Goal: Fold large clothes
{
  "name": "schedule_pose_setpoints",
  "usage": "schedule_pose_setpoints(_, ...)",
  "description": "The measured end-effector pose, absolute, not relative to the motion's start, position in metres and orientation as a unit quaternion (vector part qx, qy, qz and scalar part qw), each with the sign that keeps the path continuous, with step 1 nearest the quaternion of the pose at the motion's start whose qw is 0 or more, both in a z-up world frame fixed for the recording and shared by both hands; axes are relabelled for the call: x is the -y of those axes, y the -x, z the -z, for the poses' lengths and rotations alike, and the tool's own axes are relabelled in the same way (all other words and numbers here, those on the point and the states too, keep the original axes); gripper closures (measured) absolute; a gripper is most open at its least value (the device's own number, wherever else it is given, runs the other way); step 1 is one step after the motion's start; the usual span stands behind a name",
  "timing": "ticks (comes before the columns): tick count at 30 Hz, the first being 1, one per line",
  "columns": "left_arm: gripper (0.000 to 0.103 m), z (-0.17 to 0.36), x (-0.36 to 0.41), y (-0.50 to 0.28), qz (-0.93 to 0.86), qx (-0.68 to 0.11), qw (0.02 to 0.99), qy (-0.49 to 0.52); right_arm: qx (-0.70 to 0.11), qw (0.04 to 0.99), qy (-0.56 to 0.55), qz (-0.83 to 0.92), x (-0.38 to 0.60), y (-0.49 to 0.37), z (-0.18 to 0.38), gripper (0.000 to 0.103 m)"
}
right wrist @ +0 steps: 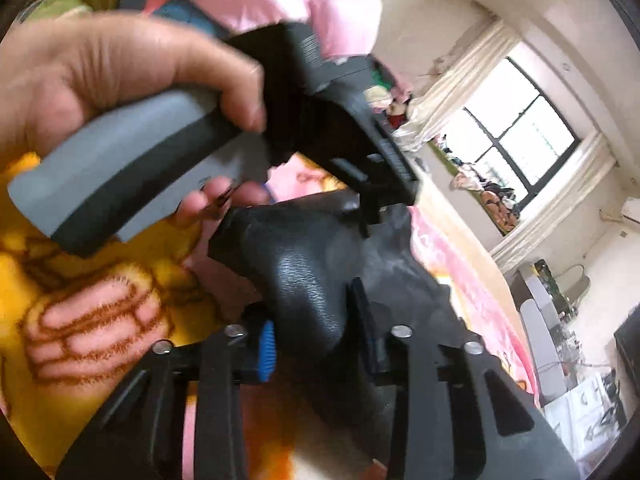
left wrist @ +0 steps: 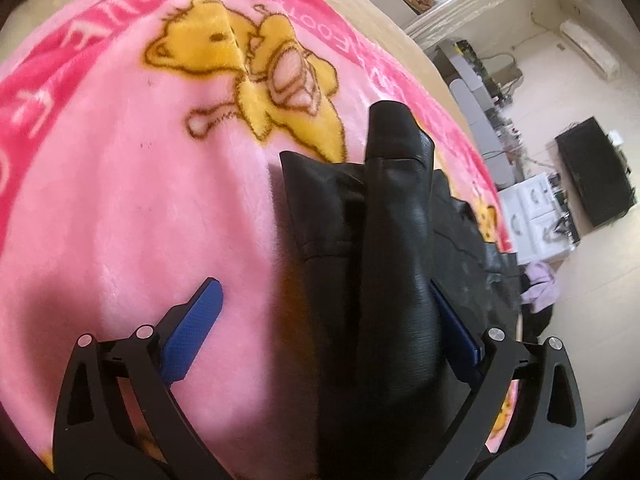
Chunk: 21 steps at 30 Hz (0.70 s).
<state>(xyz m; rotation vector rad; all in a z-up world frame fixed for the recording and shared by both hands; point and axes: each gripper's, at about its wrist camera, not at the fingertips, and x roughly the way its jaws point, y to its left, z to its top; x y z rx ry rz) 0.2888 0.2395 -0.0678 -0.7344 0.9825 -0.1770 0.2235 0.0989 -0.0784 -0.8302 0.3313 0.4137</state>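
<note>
**Black jacket between both grippers on the pink blanket**

Left wrist view: the left gripper (left wrist: pixel 324 312) has its jaws spread wide, a fold of the black jacket (left wrist: pixel 396 216) lying between them on the pink blanket (left wrist: pixel 120 208); right wrist view: the right gripper (right wrist: pixel 320 340) pinches the jacket (right wrist: pixel 304 264); a hand (right wrist: pixel 100 80) holds the other gripper's handle.
</note>
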Motion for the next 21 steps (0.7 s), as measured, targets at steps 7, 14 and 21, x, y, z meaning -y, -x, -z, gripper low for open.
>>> schedule_pose_setpoints(7,0.05,0.045,-0.229,-0.278,0.143,-0.423,0.809,0.382,-0.164,0.906,0.327,-0.215,-0.084,-0.211,0.05,0.081)
schedule_pose_setpoints(14,0.058,-0.005,-0.224,-0.235,0.128,-0.372,0.838,0.378,-0.161,0.923,0.232,-0.26,-0.072,-0.187,0.012,0.082)
schedule_pose_setpoints(21,0.058,-0.032,-0.209,-0.189,0.088,-0.357,0.863,0.346,-0.148,0.926,0.177,-0.298,-0.054,-0.15,0.001,0.082)
